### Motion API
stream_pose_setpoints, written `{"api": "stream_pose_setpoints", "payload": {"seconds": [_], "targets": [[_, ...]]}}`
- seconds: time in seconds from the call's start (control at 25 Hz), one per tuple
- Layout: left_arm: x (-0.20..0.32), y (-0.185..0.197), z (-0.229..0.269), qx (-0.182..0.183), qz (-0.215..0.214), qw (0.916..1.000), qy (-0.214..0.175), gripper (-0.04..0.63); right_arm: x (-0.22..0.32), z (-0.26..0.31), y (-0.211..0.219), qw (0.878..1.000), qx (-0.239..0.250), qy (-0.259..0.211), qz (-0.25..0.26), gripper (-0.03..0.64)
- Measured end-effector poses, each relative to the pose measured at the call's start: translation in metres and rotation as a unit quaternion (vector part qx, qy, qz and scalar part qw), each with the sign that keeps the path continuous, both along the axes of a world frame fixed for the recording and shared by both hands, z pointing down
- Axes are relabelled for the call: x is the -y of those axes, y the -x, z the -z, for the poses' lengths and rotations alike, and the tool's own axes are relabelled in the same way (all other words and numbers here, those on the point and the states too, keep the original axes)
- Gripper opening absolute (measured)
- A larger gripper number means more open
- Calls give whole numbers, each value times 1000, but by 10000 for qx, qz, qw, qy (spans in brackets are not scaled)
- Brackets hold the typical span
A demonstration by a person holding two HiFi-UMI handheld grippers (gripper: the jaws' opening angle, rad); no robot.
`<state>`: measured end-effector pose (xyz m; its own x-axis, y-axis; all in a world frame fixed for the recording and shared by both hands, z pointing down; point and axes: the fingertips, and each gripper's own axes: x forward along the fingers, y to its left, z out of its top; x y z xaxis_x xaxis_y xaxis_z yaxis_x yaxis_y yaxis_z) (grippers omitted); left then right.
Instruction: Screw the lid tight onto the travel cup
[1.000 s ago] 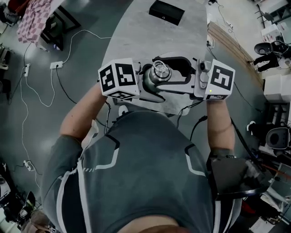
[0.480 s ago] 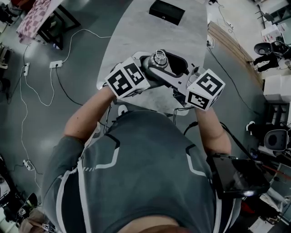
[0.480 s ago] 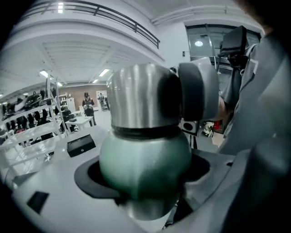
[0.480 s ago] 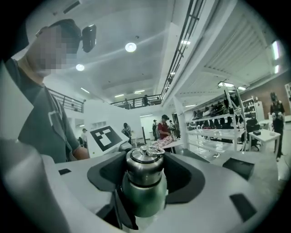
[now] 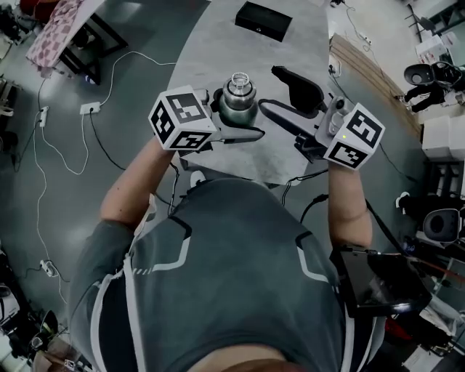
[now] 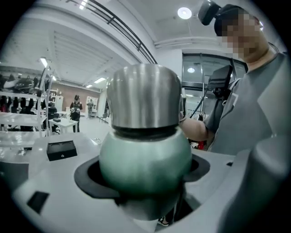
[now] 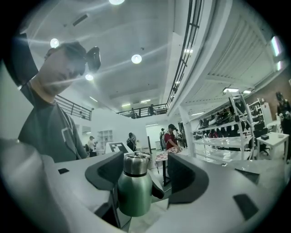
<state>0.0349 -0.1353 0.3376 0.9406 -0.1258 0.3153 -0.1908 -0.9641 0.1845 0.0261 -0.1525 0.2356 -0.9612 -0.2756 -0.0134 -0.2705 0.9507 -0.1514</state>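
The travel cup (image 5: 237, 107) has a green rounded body and a steel lid (image 5: 238, 84) sitting on top. It stands upright over the near part of the grey table (image 5: 218, 43). My left gripper (image 5: 234, 116) is shut on the cup's body (image 6: 145, 159), one jaw on each side. My right gripper (image 5: 271, 90) is to the right of the cup and its jaws have just been opening. They stand wide apart with nothing between them. In the right gripper view the cup (image 7: 135, 191) and its lid (image 7: 136, 164) show just beyond my right gripper (image 7: 148, 177).
A flat black box (image 5: 263, 19) lies at the table's far end, also seen in the left gripper view (image 6: 61, 150). Cables and a power strip (image 5: 90, 105) trail on the floor to the left. Shelving and people stand far off in the room.
The right gripper's jaws were around the lid; now they are off it and drawn back to the right, spread wide. The left gripper has turned and carried the cup slightly left and away.
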Motion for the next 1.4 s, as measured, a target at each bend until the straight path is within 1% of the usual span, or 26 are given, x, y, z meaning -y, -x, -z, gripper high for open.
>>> {"api": "stream_pose_setpoints", "payload": {"seconds": [0.12, 0.2, 0.32, 0.44, 0.52, 0.6, 0.72, 0.84, 0.96, 1.04, 1.12, 1.2, 1.4], "targets": [[6, 6, 0, 95, 75, 9998, -140, 400, 6, 1, -5, 9999, 10, -9, -139, 308], [10, 8, -1, 64, 244, 9995, -201, 400, 8, -1, -11, 9996, -1, -30, -286, 304], [20, 11, -6, 54, 673, 9973, -294, 400, 16, -5, -27, 9971, -89, -13, -749, 220], [27, 16, -13, 128, 891, 9947, -495, 400, 28, -18, -41, 9894, -438, -62, -1385, 102], [32, 20, -17, 156, 1023, 9924, -670, 400, 34, -27, -48, 9834, -639, -136, -1690, 71], [41, 26, -25, 217, 1247, 9887, -810, 400, 40, -34, -55, 9792, -692, -100, -1905, 51], [55, 35, -43, 254, 1537, 9847, -784, 400, 50, -48, -62, 9746, -708, 41, -2125, 43], [67, 37, -71, 308, 1635, 9831, -764, 400, 57, -66, -69, 9701, -829, 114, -2280, 43], [76, 39, -107, 383, 1573, 9837, -787, 400, 66, -90, -77, 9646, -841, 271, -2486, 43], [79, 42, -133, 396, 1508, 9857, -647, 400, 71, -107, -82, 9596, -837, 431, -2651, 43], [83, 45, -159, 391, 1467, 9872, -494, 400, 75, -127, -85, 9537, -986, 477, -2803, 43], [88, 46, -183, 411, 1429, 9880, -421, 400, 79, -146, -89, 9489, -1095, 521, -2912, 43], [104, 49, -237, 612, 1320, 9884, -442, 400, 90, -191, -94, 9395, -1208, 735, -3121, 43]]}}
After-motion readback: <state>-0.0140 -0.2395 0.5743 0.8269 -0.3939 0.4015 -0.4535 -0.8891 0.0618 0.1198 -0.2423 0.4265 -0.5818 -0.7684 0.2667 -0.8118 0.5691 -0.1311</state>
